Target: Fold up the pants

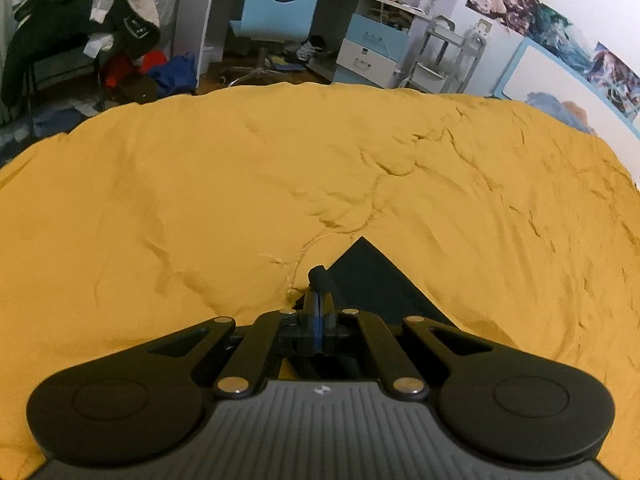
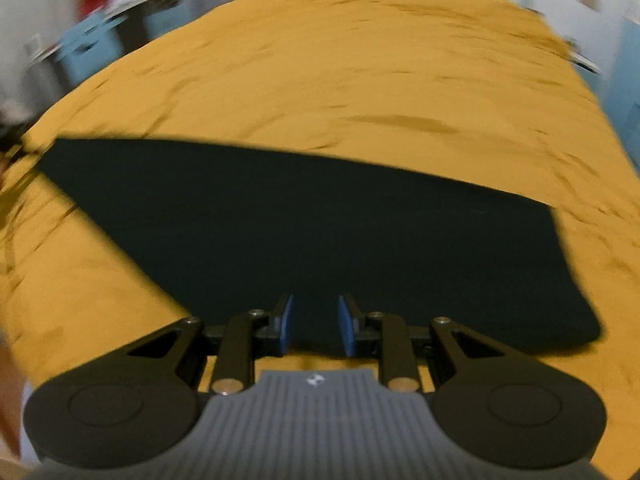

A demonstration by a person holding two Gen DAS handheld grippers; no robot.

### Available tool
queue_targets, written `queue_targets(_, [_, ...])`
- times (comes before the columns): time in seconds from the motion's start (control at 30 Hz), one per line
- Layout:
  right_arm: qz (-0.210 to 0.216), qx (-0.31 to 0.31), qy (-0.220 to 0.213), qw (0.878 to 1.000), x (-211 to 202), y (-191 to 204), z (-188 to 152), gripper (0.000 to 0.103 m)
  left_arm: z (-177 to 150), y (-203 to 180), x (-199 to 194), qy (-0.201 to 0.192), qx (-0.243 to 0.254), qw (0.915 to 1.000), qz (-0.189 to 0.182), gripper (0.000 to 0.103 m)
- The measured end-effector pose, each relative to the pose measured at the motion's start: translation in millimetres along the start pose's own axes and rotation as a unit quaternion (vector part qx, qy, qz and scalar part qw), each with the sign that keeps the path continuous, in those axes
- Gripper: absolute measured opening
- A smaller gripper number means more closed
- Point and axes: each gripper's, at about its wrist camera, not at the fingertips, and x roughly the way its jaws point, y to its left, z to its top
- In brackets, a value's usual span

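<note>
The pants (image 2: pixel 304 224) lie folded flat on the bed (image 1: pixel 200 184), left hand-held gripper (image 1: pixel 318 300) pinching a corner, right hand-held gripper (image 2: pixel 314 326) apart above them.

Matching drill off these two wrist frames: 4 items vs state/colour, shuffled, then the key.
1. left claw
2. right claw
3. pants
4. bedspread

A. mustard yellow, wrinkled
B. open, nothing between its pads
C. dark, lying flat
D. shut on dark fabric

Pairs: 1-D, 2-B, 3-C, 4-A
</note>
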Motion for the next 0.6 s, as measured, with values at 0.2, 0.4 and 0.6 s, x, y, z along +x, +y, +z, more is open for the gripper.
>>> queue_targets(0.2, [0.021, -0.095, 0.026, 0.995, 26, 63, -1, 0.021, 3, -3, 1, 0.005, 0.013, 0.9999, 0.0, 0.0])
queue_targets(0.4, [-0.006, -0.138, 0.035, 0.99, 40, 75, -3, 0.0, 2, -2, 5, 0.007, 0.016, 0.9998, 0.0, 0.0])
queue_targets(0.6, [0.011, -0.125, 0.025, 0.992, 7, 56, 10, 0.0, 7, 2, 1, -0.001, 0.017, 0.9998, -0.012, 0.0])
